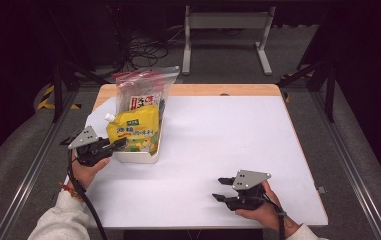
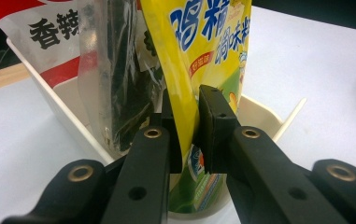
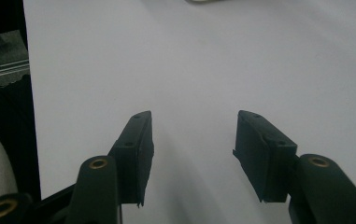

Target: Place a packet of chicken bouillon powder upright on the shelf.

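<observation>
One pouch (image 1: 134, 129) — two packets (image 1: 140, 102).

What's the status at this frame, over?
Left gripper shut on yellow pouch, which stands in the white bin. Right gripper open, resting on table. Zip bag crowds behind pouch.

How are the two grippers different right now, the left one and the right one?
The left gripper has its jaws closed on the edge of the yellow pouch standing in the white bin; the right gripper has its jaws apart with nothing between them. The left gripper is at the bin on the table's left side; the right gripper sits over bare white table near the front. Both are black, two-jawed and hand-held.
</observation>
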